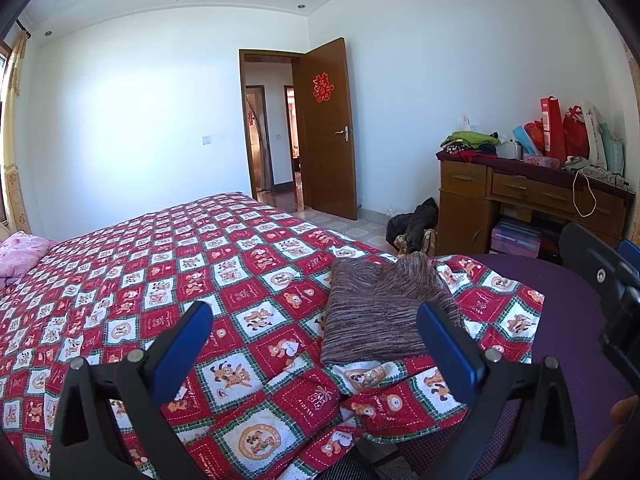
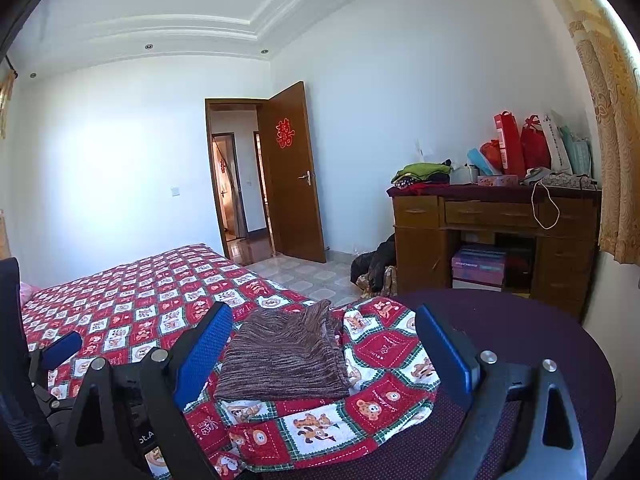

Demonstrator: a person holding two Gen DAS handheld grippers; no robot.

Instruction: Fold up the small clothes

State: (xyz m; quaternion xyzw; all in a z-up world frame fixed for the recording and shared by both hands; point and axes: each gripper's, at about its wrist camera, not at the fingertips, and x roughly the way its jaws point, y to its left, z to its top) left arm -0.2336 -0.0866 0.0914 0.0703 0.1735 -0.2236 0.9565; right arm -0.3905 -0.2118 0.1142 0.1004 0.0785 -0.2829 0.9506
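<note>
A brown striped knit garment lies folded into a flat rectangle on the red checked cartoon quilt, near the bed's corner. It also shows in the right wrist view. My left gripper is open and empty, held above the quilt just short of the garment. My right gripper is open and empty, with the garment seen between its blue fingers, not touching it. The left gripper's blue finger shows at the left edge of the right wrist view.
A dark purple dotted sheet is exposed at the bed corner on the right. A wooden desk with piled clothes and red bags stands by the wall. Dark clothes lie on the tiled floor. A pink pillow is at far left.
</note>
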